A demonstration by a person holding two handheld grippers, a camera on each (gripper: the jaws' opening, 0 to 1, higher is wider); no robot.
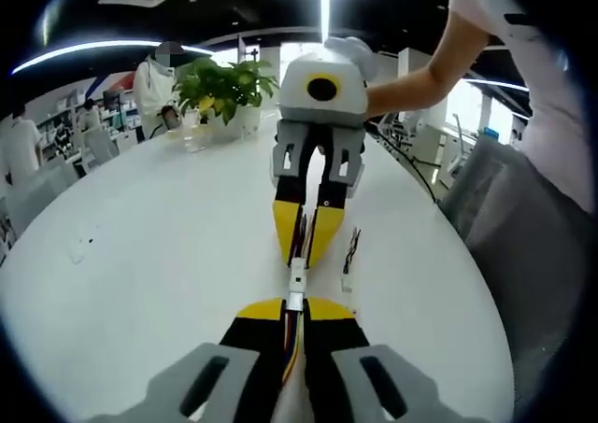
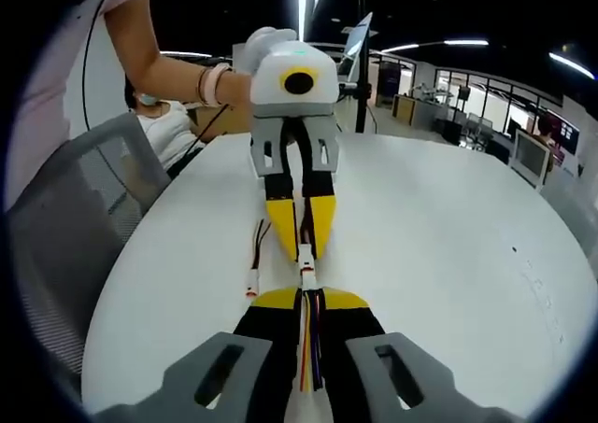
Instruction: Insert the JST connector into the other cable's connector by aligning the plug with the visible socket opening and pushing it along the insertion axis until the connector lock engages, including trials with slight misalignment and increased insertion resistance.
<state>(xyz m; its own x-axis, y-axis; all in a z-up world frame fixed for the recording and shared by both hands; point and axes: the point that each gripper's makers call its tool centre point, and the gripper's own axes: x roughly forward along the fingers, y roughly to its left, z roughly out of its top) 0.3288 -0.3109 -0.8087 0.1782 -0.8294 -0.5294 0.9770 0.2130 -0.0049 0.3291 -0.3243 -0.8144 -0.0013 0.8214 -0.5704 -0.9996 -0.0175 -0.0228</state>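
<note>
Over the white table (image 1: 140, 255) my two grippers face each other tip to tip. In the left gripper view my left gripper (image 1: 294, 307) is shut on a bundle of coloured wires (image 1: 291, 348), whose white JST connector (image 1: 296, 286) sticks out past the yellow tips. My right gripper (image 1: 305, 255) comes from above, shut on the other cable, its tips right at that connector. In the right gripper view my right gripper (image 2: 308, 298) holds its wires (image 2: 310, 353), and the white connector (image 2: 306, 276) bridges to my left gripper (image 2: 301, 251). I cannot tell whether the two halves are locked.
A spare cable (image 1: 350, 260) (image 2: 254, 266) with a white plug lies on the table beside the grippers. A potted plant (image 1: 224, 89) stands at the far edge. A grey chair (image 2: 65, 218) and the person's arm (image 2: 163, 68) are close by.
</note>
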